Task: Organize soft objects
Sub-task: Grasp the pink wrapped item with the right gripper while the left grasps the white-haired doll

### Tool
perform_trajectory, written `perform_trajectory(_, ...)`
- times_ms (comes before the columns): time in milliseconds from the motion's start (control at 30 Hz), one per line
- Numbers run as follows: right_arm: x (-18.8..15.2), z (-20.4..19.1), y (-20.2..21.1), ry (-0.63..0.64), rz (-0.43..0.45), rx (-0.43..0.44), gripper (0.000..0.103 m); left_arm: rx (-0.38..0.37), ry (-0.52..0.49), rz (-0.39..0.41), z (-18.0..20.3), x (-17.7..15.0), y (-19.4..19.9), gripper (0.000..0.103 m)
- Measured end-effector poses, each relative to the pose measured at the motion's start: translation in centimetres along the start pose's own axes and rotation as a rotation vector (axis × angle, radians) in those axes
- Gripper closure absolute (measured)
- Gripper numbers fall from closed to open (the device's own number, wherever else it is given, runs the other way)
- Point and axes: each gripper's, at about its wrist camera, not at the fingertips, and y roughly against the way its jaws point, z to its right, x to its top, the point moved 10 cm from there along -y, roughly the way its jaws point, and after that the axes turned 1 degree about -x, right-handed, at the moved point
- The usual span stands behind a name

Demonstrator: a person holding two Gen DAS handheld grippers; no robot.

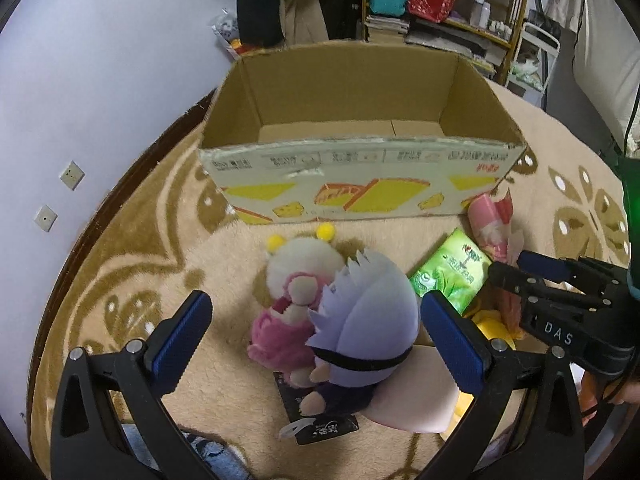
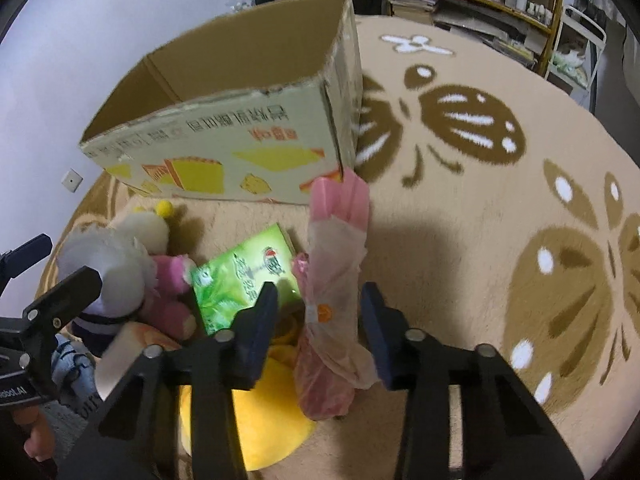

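A lavender-haired plush doll (image 1: 368,320) lies on the rug against a white-and-pink plush with yellow antennae (image 1: 304,276). My left gripper (image 1: 316,336) is open, one finger on each side of the lavender doll, not touching it. My right gripper (image 2: 320,320) is open around a pink wrapped bundle (image 2: 332,300) that lies along the rug; it also shows in the left wrist view (image 1: 492,220). A green tissue pack (image 2: 240,276) and a yellow plush (image 2: 260,420) lie between the two piles. An open cardboard box (image 1: 360,184) stands behind them and looks empty.
A beige patterned rug (image 2: 480,240) covers the floor. A wall (image 1: 100,80) with sockets is at the left. Shelves (image 1: 460,0) with bags and bottles stand behind the box. A blue-grey cloth item (image 1: 216,452) lies by my left gripper.
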Motion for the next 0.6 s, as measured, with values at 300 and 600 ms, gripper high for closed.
perform_trajectory(300, -0.6, 0.9, -1.4, -0.017, -0.038, -0.028, 0.073, -0.038, 0.003, -0.038, 0.6, -0.7, -1.3, 0.007)
perform_trajectory(600, -0.7, 1.0, -2.8, -0.039, -0.056, -0.042, 0.085, -0.06, -0.058, -0.036, 2.1, -1.3, -1.7, 0.052)
